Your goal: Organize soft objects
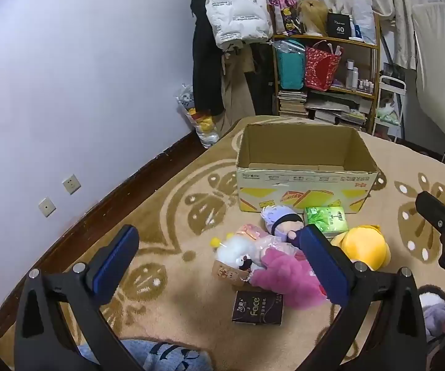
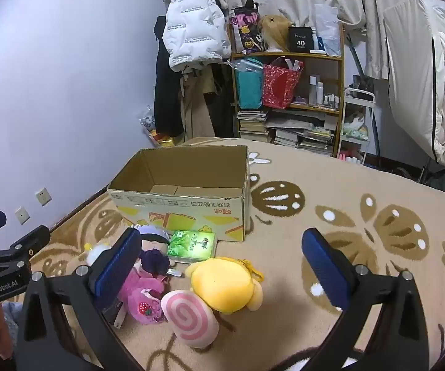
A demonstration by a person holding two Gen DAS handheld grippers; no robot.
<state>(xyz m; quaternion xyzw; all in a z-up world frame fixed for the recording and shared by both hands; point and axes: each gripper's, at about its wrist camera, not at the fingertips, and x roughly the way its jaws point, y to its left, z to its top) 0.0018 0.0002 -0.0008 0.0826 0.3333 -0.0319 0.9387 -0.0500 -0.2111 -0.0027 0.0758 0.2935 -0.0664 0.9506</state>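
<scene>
An open cardboard box (image 1: 305,167) (image 2: 185,191) stands empty on the beige patterned blanket. In front of it lies a pile of soft things: a yellow plush (image 1: 361,245) (image 2: 225,284), a pink plush (image 1: 287,273) (image 2: 142,290), a purple-haired doll (image 1: 281,219) (image 2: 152,241), a pink swirl plush (image 2: 188,318), a white fluffy toy (image 1: 237,247), a green tissue pack (image 1: 326,219) (image 2: 191,244) and a black tissue pack (image 1: 258,307). My left gripper (image 1: 219,262) is open above the pile. My right gripper (image 2: 222,266) is open above the yellow plush.
A wooden shelf (image 1: 327,77) (image 2: 290,92) with bags, bottles and books stands behind the bed. Coats (image 1: 237,9) hang beside it. The wall (image 1: 67,92) runs along the left. A blue garment (image 1: 160,355) lies at the near edge.
</scene>
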